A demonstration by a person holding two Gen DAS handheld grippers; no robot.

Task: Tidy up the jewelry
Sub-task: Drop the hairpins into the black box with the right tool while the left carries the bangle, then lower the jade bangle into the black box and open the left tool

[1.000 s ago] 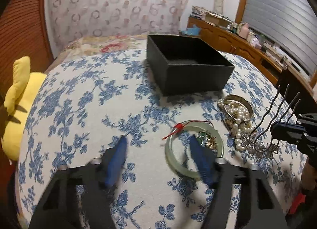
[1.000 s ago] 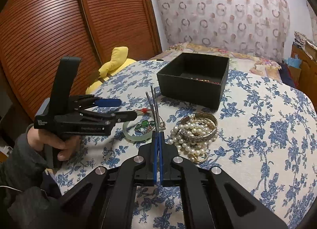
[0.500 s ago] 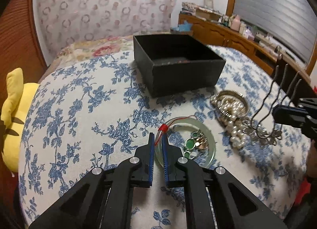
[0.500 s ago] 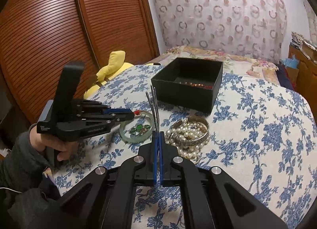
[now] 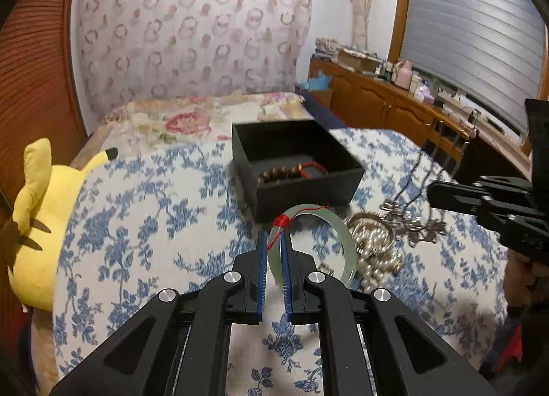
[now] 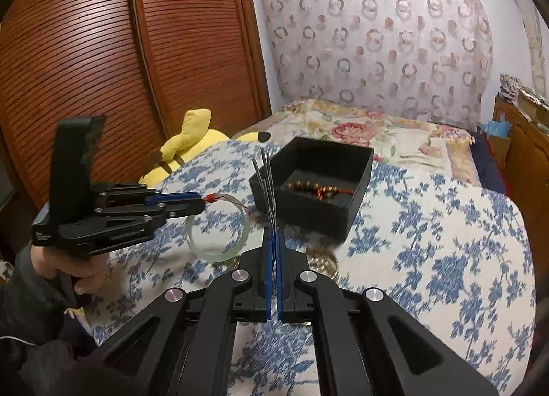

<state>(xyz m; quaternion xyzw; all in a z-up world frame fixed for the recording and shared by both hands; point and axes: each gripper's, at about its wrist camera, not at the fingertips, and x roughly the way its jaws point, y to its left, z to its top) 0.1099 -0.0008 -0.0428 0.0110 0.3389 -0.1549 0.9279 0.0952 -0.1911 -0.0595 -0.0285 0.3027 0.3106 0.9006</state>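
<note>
White lettering is printed on the flank of the left gripper, too small to read; no other writing shows. Its blue-padded jaws are clamped on the rim of the jade bangle, a smooth, pale green, translucent ring with red thread wound at the pinch point. A second ago these jaws stood wide around the bangle as it lay flat on the cloth; now they have closed on it and the ring hangs clear of the tablecloth, a white fabric printed with blue flowers. The right gripper is closed on the hair comb, thin dark metal prongs rising toward 12 o'clock; the comb also sits higher against the box than before. The black box, square, matte and open-topped, stands at 12 o'clock from the bangle and holds a brown bead bracelet with red cord. At 3 o'clock from the bangle lie a heap of round cream pearls and a gold bangle, touching each other. A yellow plush toy rests at 9 o'clock off the table edge. The person's left hand, in a grey sleeve, grips the left handle.
</note>
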